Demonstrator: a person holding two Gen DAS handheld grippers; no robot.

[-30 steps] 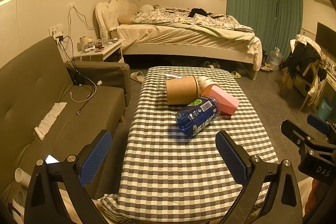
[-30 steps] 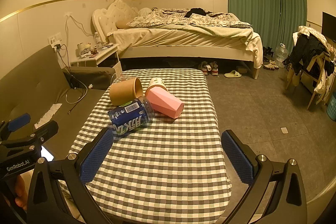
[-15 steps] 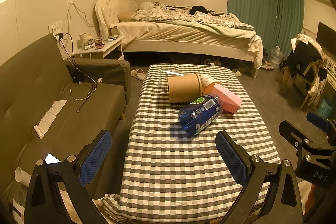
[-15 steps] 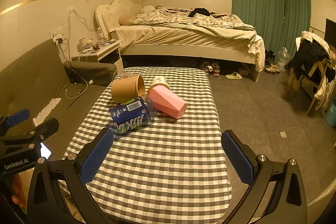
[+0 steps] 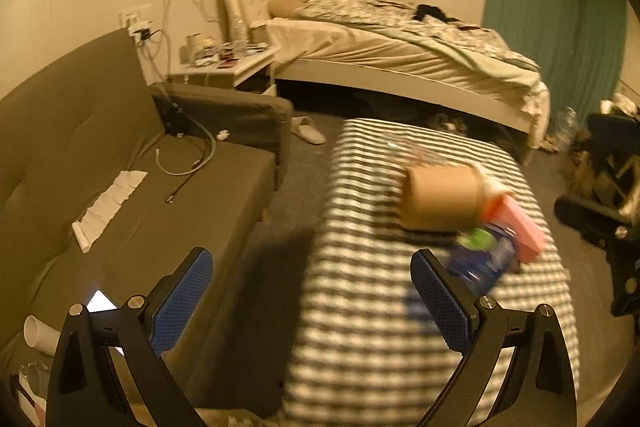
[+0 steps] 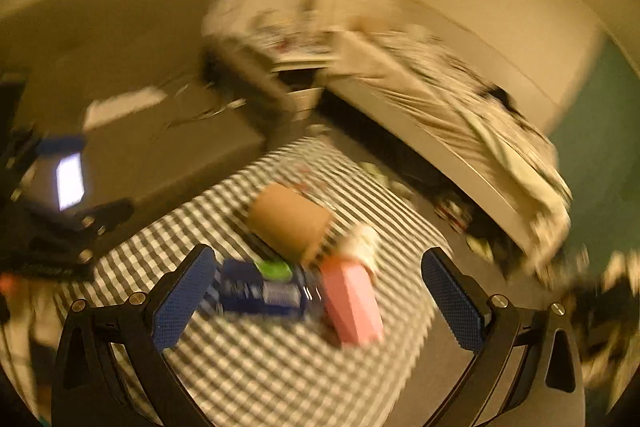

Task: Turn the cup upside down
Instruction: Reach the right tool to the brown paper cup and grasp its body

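We see the left hand-held gripper spread wide with nothing between its blue pads, hanging over the near left edge of the checked desk, partly above the gap beside the sofa. The right hand-held gripper is equally wide and empty, low over the desk and framing the cluster of things. In the left view, going left to right, the brown cup lies on its side, long axis across the frame, its smaller closed base toward the left and its wider end toward the right, against a white cup; just beside it lies the pink cup, also on its side, slanting down to the right, and in front lies a blue bottle, green cap toward the brown one. The right view is heavily blurred, yet it shows the bottle lying crosswise nearest us, the brown cup behind it, and the pink cup with its long axis running toward us. Only the left view shows the bed sharply; only the right view shows a lit phone on the sofa.
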